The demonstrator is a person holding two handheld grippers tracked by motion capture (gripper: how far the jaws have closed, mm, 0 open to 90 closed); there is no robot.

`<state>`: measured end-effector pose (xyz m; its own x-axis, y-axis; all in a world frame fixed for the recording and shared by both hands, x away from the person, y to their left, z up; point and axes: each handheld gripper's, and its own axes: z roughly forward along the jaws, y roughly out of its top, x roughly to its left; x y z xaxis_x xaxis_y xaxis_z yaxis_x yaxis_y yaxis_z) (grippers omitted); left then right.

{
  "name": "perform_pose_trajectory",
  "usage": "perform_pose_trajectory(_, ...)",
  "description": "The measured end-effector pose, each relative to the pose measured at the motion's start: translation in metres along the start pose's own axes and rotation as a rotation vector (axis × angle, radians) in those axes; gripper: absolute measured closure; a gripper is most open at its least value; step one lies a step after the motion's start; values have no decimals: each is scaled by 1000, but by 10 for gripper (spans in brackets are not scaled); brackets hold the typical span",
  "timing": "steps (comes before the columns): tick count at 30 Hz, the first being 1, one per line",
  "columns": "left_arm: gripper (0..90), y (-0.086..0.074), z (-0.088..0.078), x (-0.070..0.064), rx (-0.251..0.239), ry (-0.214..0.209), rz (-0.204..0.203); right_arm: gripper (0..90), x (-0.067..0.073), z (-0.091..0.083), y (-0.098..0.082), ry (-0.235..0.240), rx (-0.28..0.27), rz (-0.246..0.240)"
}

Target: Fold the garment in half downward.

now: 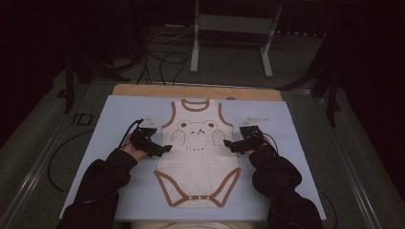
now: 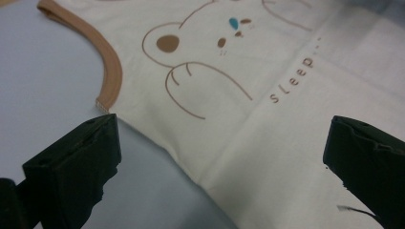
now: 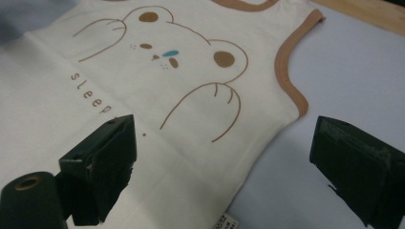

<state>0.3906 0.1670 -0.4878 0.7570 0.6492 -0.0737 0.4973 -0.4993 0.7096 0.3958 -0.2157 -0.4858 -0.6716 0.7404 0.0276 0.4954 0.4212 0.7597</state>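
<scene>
1. High view: a cream baby bodysuit (image 1: 197, 162) with brown trim lies flat, front up, in the middle of a pale blue mat (image 1: 114, 119), neck toward the far edge and snap crotch toward the person.
2. The mat covers a wooden table (image 1: 143, 89), whose bare wood shows along the far edge.
3. The left gripper (image 1: 165, 149) sits at the garment's left side seam, just below the armhole; the right gripper (image 1: 228, 144) sits at the matching spot on the right seam. Both point inward at the waist.
4. Left gripper view: the jaws are spread wide, straddling the side edge of the bodysuit (image 2: 248, 143), one jaw over the mat (image 2: 47, 86), the other over the cloth. Nothing is pinched between them.
5. Right gripper view: the jaws also stand wide apart, one over the bodysuit (image 3: 181, 157), the other over the mat (image 3: 353, 71), holding nothing.
6. A bear print (image 3: 181, 62) and the word "sleep" mark the chest; a care label (image 3: 224, 223) pokes out at the side seam.
</scene>
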Motion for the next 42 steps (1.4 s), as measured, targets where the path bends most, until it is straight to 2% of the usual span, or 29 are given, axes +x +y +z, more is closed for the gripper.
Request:
perform_pose_trajectory(2, 0, 0, 3, 1, 4, 11, -7, 89, -2, 3, -1, 7, 2, 17)
perform_pose_trajectory(4, 1, 0, 6, 2, 15, 32, -11, 90, -4, 7, -2, -8, 19, 17)
perform_pose_trajectory(7, 26, 0, 9, 4, 30, 55, -20, 162, -7, 12, -3, -19, 41, 14)
perform_pose_trajectory(10, 85, 0, 12, 6, 40, 65, -32, 260, -10, 15, -5, -25, 44, 14)
perform_pose_trajectory(12, 137, 0, 13, 7, 44, 71, -37, 283, -12, 19, -5, -21, 57, 14)
perform_pose_trajectory(14, 177, 2, 15, 7, 56, 71, -39, 358, -13, 22, -6, -17, 71, 17)
perform_pose_trajectory(19, 259, 5, 22, 8, 82, 81, -47, 419, -15, 28, -8, -21, 96, 43)
perform_pose_trajectory(22, 317, 5, 24, 8, 93, 82, -51, 464, -16, 30, -8, -27, 107, 34)
perform_pose_trajectory(24, 356, 5, 25, 8, 102, 97, -48, 477, -16, 32, -8, -24, 113, 33)
perform_pose_trajectory(26, 366, 5, 27, 8, 118, 99, -52, 486, -15, 35, -8, -26, 121, 35)
perform_pose_trajectory(27, 366, 4, 28, 8, 126, 114, -48, 499, -15, 36, -8, -24, 125, 36)
perform_pose_trajectory(29, 389, 3, 30, 9, 138, 113, -53, 522, -15, 38, -9, -22, 133, 39)
perform_pose_trajectory(30, 392, 3, 31, 8, 141, 132, -53, 545, -14, 39, -9, -24, 139, 34)
perform_pose_trajectory(33, 443, 2, 33, 11, 148, 150, -67, 586, -12, 40, -7, -33, 142, 26)
perform_pose_trajectory(39, 534, 1, 35, 12, 140, 139, -107, 709, -10, 40, -5, -29, 164, 1)
perform_pose_trajectory(42, 612, 3, 37, 11, 145, 133, -108, 764, -8, 40, -4, -20, 172, -18)
